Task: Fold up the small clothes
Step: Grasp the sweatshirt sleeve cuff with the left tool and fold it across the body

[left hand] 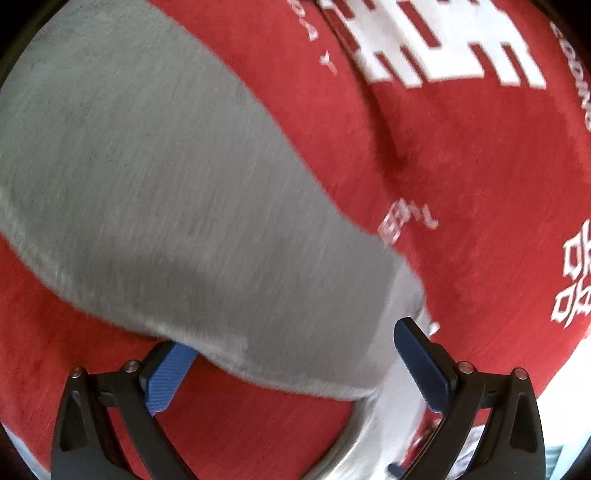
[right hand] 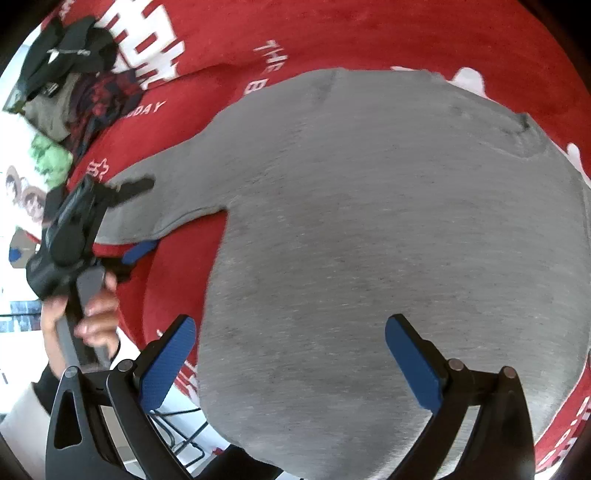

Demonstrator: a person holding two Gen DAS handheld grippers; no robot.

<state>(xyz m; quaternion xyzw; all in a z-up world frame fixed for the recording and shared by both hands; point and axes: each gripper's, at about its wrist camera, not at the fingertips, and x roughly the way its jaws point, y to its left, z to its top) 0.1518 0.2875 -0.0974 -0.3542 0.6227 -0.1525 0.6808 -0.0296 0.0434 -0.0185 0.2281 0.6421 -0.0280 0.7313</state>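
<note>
Grey top (right hand: 369, 229) flat on red blanket (right hand: 406, 33). My left gripper (left hand: 295, 369) spread wide around sleeve end (left hand: 258, 332); right gripper (right hand: 291, 369) spread over hem. Clamp cuff fully, then fold inward.

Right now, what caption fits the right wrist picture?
Open right gripper above a grey knit top spread on a red printed blanket.

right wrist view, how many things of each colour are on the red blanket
grey: 1, the grey shirt spread flat
mixed dark: 1, the pile of clothes at the far left corner, pieces too tangled to count
total: 2, on the red blanket
</note>
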